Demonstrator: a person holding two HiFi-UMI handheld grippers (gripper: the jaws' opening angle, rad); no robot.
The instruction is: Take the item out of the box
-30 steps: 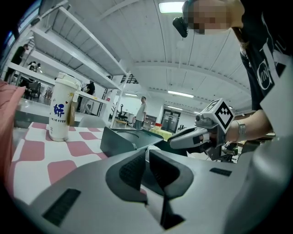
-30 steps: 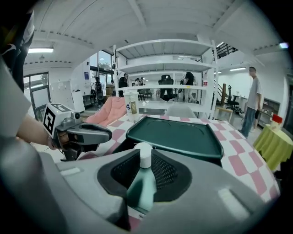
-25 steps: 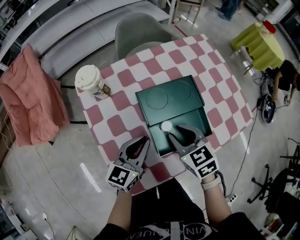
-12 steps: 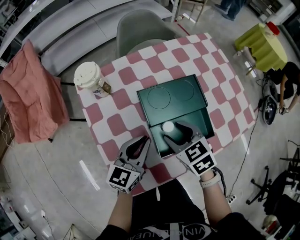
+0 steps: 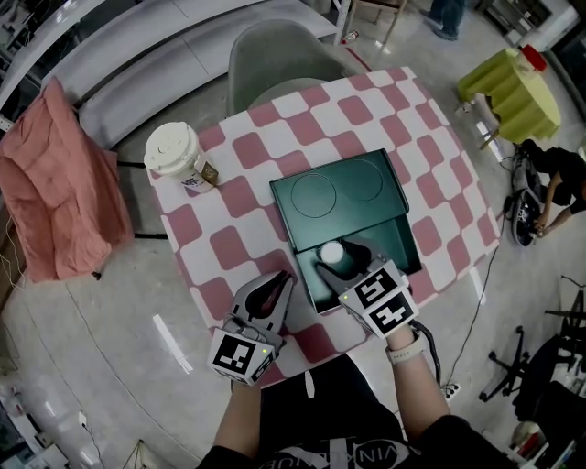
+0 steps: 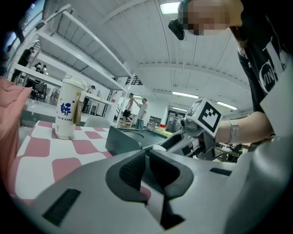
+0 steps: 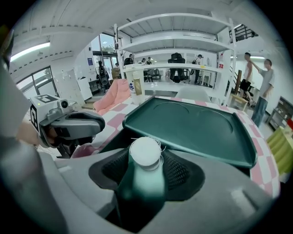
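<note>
Item [image 7: 145, 151] underside hidden; box [image 5: 396, 240] partly covered

You have bright, even light from ceiling strip lights [image 6: 170, 6], with only soft shadows on the worktop [image 5: 238, 197]. Both gripper views bow strongly toward dark, vignetted corners, and whatever sits nearest the lens is blurred.

Left gripper [image 6: 145, 161] seemingly closed, cup [image 6: 68, 109], green box [image 6: 122, 140]
</note>
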